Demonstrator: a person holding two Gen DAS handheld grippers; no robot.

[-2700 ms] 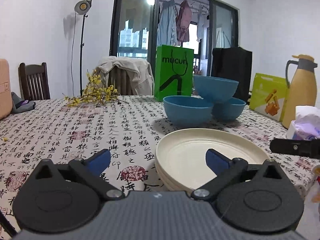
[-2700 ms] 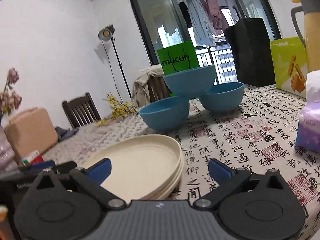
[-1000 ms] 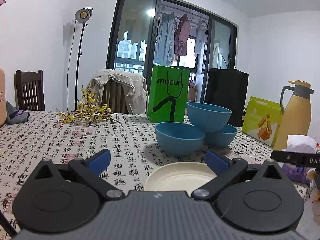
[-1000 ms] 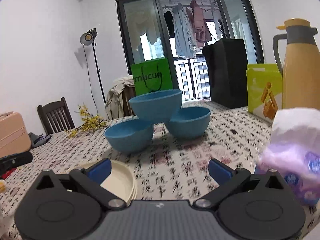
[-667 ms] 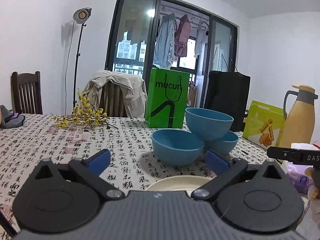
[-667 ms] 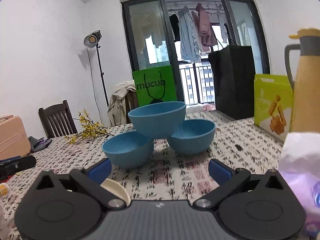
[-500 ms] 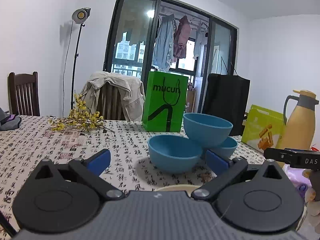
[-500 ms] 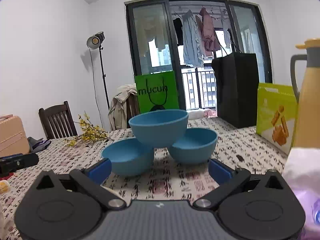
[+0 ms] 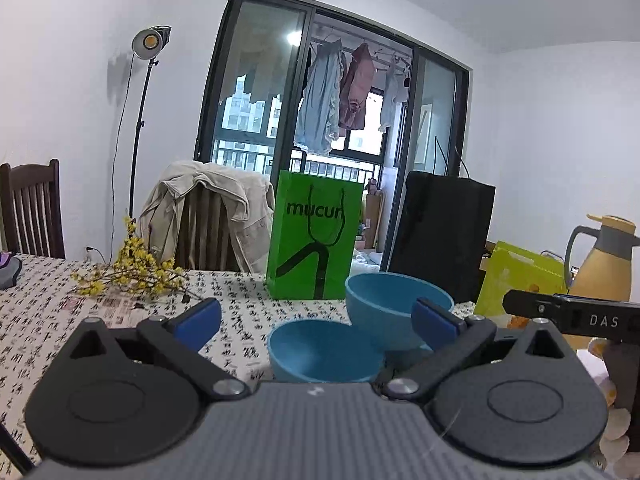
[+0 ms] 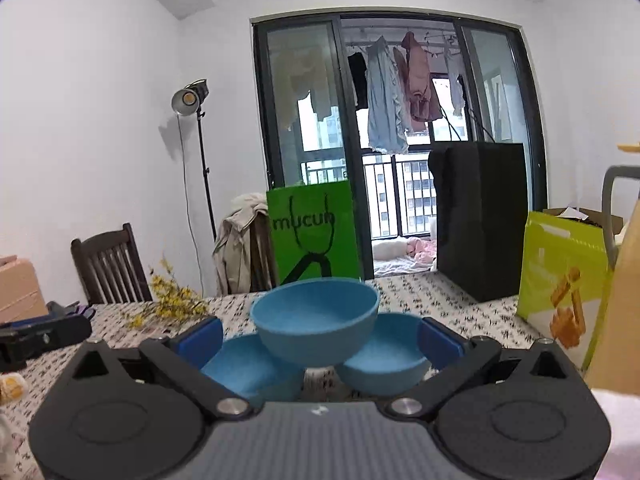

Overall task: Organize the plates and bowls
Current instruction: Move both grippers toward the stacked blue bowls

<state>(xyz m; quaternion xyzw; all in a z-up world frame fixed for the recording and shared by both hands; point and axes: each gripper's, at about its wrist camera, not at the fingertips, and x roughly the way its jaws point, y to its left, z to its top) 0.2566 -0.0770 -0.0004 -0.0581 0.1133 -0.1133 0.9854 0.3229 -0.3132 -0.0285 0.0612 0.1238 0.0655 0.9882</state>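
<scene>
Three blue bowls stand on the calligraphy-print tablecloth [image 9: 40, 320]. The top bowl [image 10: 316, 326] rests tilted on the rims of a left bowl [image 10: 250, 372] and a right bowl [image 10: 384, 366]. In the left wrist view the near bowl [image 9: 322, 354] and the raised bowl [image 9: 384, 310] show; the third is mostly hidden. My left gripper [image 9: 316, 320] is open and holds nothing, short of the bowls. My right gripper [image 10: 320, 340] is open too, level with the bowl pile and apart from it. No plates are in view.
A green paper bag [image 9: 316, 240] stands behind the bowls, with a black bag [image 9: 440, 240] to its right. A lime bag [image 9: 516, 280] and a yellow thermos [image 9: 604, 264] stand at far right. Yellow flowers [image 9: 128, 276] lie at left. A chair with a jacket [image 9: 208, 208] is behind the table.
Both grippers have risen and tilted up. The cream plate stack has dropped out of view below the gripper bodies. The bowls have not moved, and both grippers stayed open.
</scene>
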